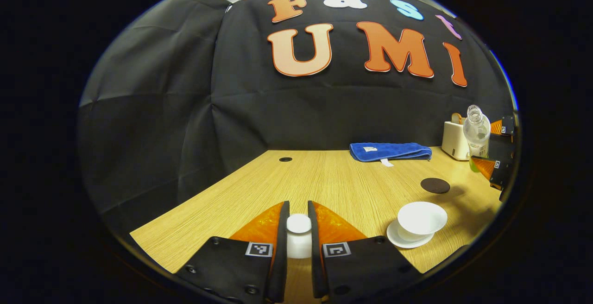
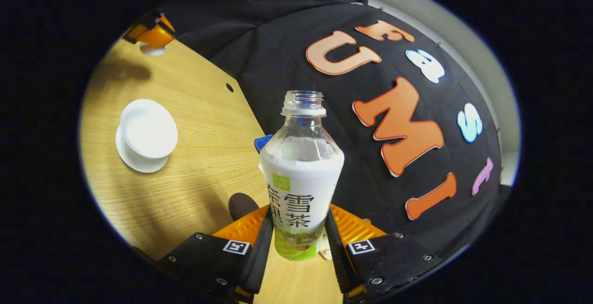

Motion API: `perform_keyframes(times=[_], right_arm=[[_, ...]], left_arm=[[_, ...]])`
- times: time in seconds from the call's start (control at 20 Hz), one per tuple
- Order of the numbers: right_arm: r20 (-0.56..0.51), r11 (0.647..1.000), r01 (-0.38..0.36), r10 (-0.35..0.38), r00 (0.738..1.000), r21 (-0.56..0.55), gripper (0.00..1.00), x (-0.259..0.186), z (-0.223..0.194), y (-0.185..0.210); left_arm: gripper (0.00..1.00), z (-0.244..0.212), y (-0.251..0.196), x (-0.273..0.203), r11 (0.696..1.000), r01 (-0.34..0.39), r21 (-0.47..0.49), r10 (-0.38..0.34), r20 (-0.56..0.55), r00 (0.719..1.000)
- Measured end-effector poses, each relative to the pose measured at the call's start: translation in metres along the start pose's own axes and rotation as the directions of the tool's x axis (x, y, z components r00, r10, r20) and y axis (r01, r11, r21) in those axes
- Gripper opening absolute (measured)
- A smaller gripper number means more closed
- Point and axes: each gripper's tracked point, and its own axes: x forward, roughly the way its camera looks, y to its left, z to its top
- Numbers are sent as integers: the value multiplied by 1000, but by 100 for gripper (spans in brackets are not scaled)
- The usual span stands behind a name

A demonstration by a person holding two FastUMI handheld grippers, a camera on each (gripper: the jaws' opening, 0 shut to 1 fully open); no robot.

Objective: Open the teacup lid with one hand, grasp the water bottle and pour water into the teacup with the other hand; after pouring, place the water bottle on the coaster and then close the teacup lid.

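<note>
Left claw (image 1: 299, 230) low at 6 o'clock in the left gripper view, fingers pinched on the teacup lid (image 1: 299, 237) by its white knob; the lid is off the cup, and whether it rests on the desk (image 1: 324, 179) or hangs just over it is hard to judge from this angle.

Teacup (image 1: 421, 218) open, white, on its saucer (image 1: 407, 239), at 4 o'clock in the same view. Dark round coaster (image 1: 435, 185) lies bare on the desk beyond the cup. Folded blue towel (image 1: 390, 151) along the far edge, a white box-like item (image 1: 454, 139) just right of it.

Right claw (image 2: 299, 237) closed on the water bottle (image 2: 301, 179), both fingers pressing the lower labelled part. Bottle uncapped and lifted; in the right gripper view the desk runs tilted, the teacup sitting at 9 o'clock, well apart from the bottle mouth. In the left gripper view the bottle appears at 3 o'clock, neck roughly upright, near the white item. Coaster peeks out just left of the bottle's base in the right gripper view.
</note>
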Motion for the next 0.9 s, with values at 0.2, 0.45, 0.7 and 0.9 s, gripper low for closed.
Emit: perform_keyframes(times=[0.2, 0.45, 0.7, 0.9], right_arm=[[37, 991, 37, -33, 999, -125, 62, 1, 8, -1], [78, 970, 68, -51, 996, -233, 62, -1, 18, 0], [148, 927, 122, -73, 986, -355, 62, -5, 32, 3], [175, 885, 158, -88, 981, -437, 62, -2, 34, 4]], left_arm=[[25, -1, 2, -2, 1000, 2, 7, -2, 3, 1000], [24, -3, 8, -4, 1000, 1, 4, -1, 2, 1000], [25, -6, 10, -7, 1000, 6, -5, -6, -4, 1000], [24, -10, 16, -8, 1000, -1, -4, 0, -10, 1000]])
